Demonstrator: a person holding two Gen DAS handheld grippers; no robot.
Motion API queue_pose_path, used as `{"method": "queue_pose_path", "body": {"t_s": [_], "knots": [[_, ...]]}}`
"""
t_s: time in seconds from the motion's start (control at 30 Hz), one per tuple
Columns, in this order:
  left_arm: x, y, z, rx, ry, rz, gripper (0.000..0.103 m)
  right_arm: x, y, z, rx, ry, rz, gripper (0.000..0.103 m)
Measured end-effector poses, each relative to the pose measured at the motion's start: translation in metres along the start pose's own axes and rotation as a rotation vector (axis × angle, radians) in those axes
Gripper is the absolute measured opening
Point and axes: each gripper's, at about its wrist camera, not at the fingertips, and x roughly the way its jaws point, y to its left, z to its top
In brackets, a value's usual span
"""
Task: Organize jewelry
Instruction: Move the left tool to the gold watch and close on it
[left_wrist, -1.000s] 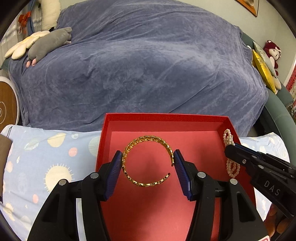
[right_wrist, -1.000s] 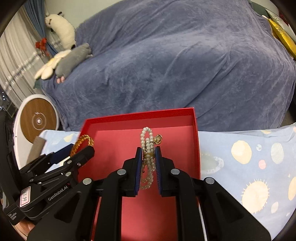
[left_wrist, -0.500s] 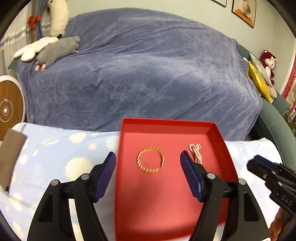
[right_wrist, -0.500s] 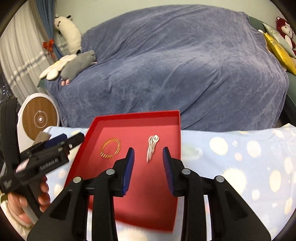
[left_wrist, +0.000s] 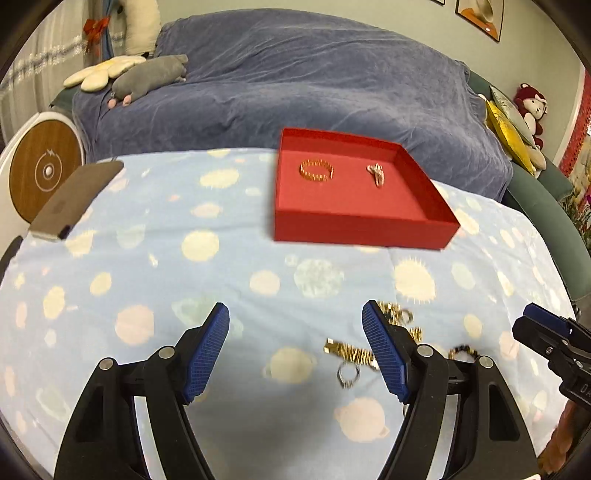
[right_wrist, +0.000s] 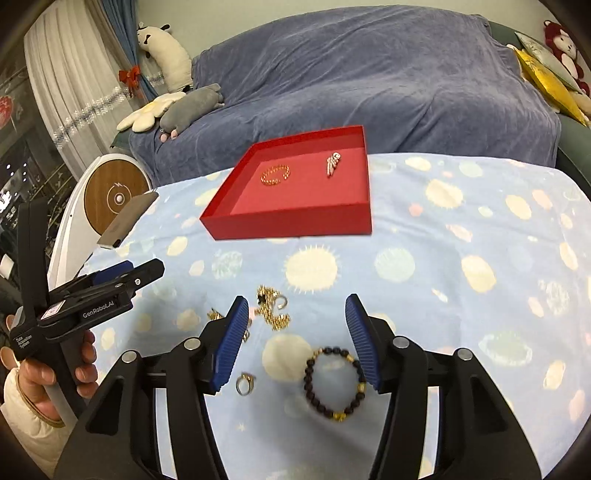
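A red tray (left_wrist: 362, 230) (right_wrist: 291, 223) sits on the blue spotted cloth. In it lie a gold bracelet (left_wrist: 316, 170) (right_wrist: 275, 175) and a pearl piece (left_wrist: 376, 173) (right_wrist: 333, 164). Loose jewelry lies near me: a gold chain band (left_wrist: 349, 354), a silver ring (left_wrist: 348, 376) (right_wrist: 245, 384), a gold tangle (right_wrist: 271, 306) and a dark bead bracelet (right_wrist: 334, 384). My left gripper (left_wrist: 295, 334) is open and empty, just left of the chain. My right gripper (right_wrist: 295, 328) is open and empty above the bead bracelet.
A brown phone (left_wrist: 74, 201) (right_wrist: 127, 221) lies at the cloth's left edge. A round white and wood device (left_wrist: 40, 170) (right_wrist: 114, 194) stands beside it. A sofa under a blue-grey blanket (left_wrist: 295, 81) with plush toys (right_wrist: 177, 109) is behind the tray.
Both grippers let go of the gold bracelet and the pearl piece in the tray, opened wide, and pulled back toward me over the loose jewelry.
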Motion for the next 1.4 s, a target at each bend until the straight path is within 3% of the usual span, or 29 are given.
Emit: {"method": "queue_pose_path", "body": {"t_s": [0.13,0.3,0.43,0.6,1.03,1.27,1.4], "knots": [[0.01,0.0,-0.03,0.011,0.032,0.005,0.072,0.012,-0.002,-0.024,-0.022,0.052,-0.025,0.054],[0.024,0.0,-0.043,0.031,0.049,0.012,0.072,0.022,-0.008,-0.035,-0.034,0.083,-0.043,0.054],[0.03,0.0,-0.043,0.01,0.076,-0.036,0.072,0.024,-0.007,-0.039,-0.049,0.098,-0.033,0.054],[0.034,-0.008,-0.047,0.053,0.086,-0.038,0.072,0.029,-0.007,-0.046,-0.066,0.123,-0.034,0.054],[0.04,-0.008,-0.044,0.008,0.106,-0.062,0.072,0.035,-0.012,-0.043,-0.015,0.132,-0.036,0.054],[0.055,-0.034,-0.037,0.008,0.113,-0.078,0.072,0.039,-0.004,-0.036,-0.022,0.12,-0.034,0.054],[0.066,-0.052,-0.037,0.053,0.112,-0.035,0.072,0.04,-0.009,-0.037,-0.015,0.123,-0.043,0.054]]}}
